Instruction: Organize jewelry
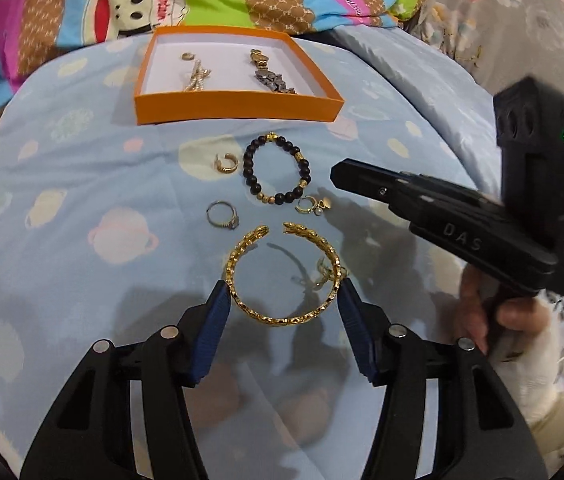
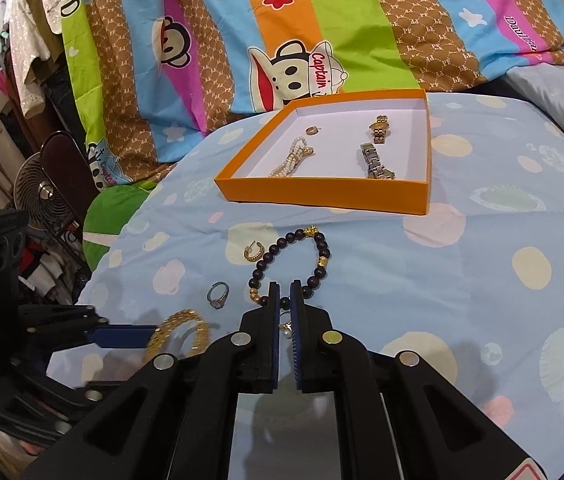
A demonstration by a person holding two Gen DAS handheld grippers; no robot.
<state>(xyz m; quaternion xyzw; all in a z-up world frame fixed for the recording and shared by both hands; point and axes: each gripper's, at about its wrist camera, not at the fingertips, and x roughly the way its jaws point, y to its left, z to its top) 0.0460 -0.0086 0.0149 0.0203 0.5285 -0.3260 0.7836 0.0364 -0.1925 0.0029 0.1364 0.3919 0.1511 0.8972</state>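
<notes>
So far the orange box [image 2: 322, 190] on the bed holds four pieces; five lie outside it. Left gripper [image 1: 284, 294] fingers clamp the gold bangle [image 1: 282, 272]; right gripper [image 2: 285, 294] fingers are nearly closed, empty, above the pearl earring [image 1: 316, 206].

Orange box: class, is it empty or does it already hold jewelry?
Not empty. The orange box holds a pearl strand, a small ring and two watches.

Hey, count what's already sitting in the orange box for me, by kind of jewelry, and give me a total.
In the orange box:
Watches: 2 (gold watch, silver watch)
Pearl strand: 1
Small gold hoop: 1
Total: 4
</notes>
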